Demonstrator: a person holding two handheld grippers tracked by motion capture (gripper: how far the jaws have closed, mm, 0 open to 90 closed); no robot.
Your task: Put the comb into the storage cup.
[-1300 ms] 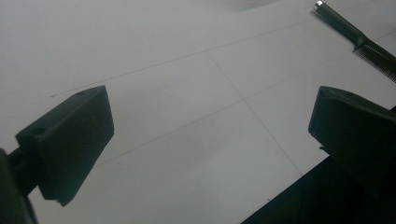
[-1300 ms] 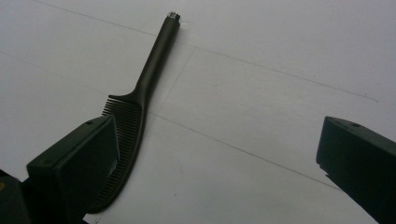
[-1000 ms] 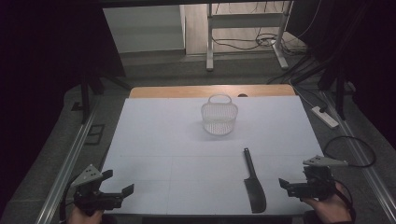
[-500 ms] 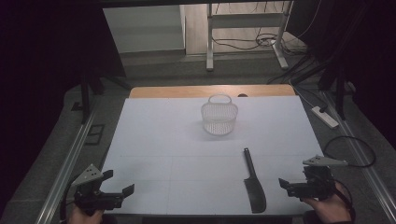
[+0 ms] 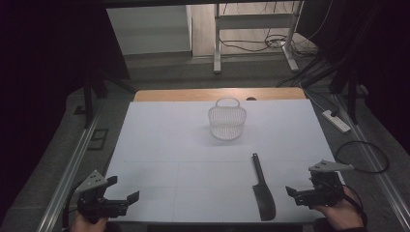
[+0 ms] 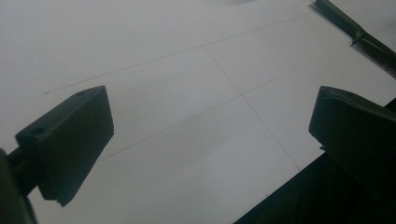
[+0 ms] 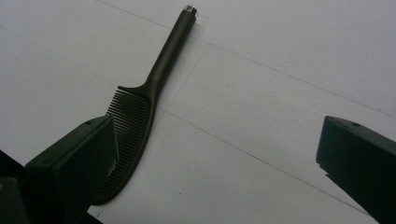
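A black comb point(image 5: 262, 190) lies flat on the white table point(image 5: 183, 145), handle pointing away, toothed end near the front edge. In the right gripper view the comb point(image 7: 140, 107) sits ahead of the left-hand jaw. My right gripper point(image 5: 293, 193) rests at the front right corner, open and empty, just right of the comb. At the front left corner my left gripper point(image 5: 124, 191) is open too, with bare table between its jaws; the comb point(image 6: 369, 39) shows in its view's far corner. A white mesh basket point(image 5: 226, 119) with a handle stands upright at the table's far middle.
A strip of wooden tabletop point(image 5: 217, 94) runs along the far edge. Metal rails point(image 5: 72, 164) flank the table on both sides. A white power strip point(image 5: 337, 121) and cables lie on the floor to the right. Metal frame legs point(image 5: 217, 43) stand beyond the table.
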